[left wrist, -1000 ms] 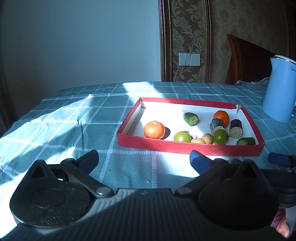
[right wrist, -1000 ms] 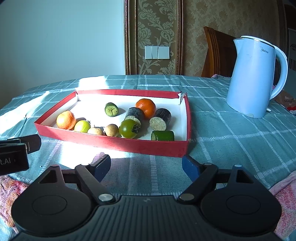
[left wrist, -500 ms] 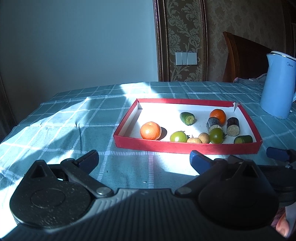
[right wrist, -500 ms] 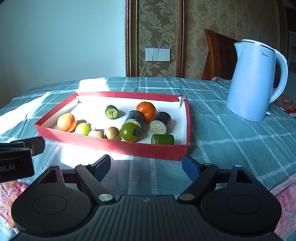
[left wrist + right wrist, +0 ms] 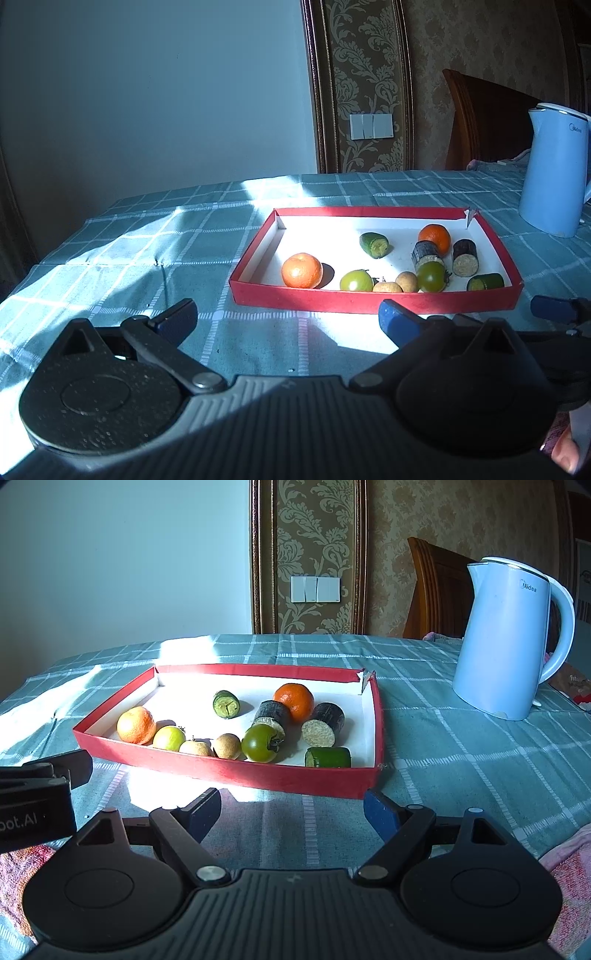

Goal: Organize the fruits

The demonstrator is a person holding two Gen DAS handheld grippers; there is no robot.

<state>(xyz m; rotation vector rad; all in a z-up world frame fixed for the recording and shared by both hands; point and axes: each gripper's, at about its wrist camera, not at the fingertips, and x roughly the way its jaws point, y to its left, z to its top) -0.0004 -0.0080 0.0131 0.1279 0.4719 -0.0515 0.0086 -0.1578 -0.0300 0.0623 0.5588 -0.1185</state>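
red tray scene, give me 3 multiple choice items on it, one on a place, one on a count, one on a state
1. Where does the pale blue kettle stand?
A. inside the red tray
B. on the checked cloth, to the right of the tray
C. on the chair

2. How many orange fruits lie in the tray?
A. one
B. two
C. four

3. How does the right gripper stand?
A. open, nothing between its fingers
B. shut on a fruit
C. shut on the tray wall

Answers: 1 B, the kettle sits on the cloth beyond the tray's right wall. 2 B, one near the left end, one at the back right. 3 A, the blue pads stand wide apart over bare cloth.
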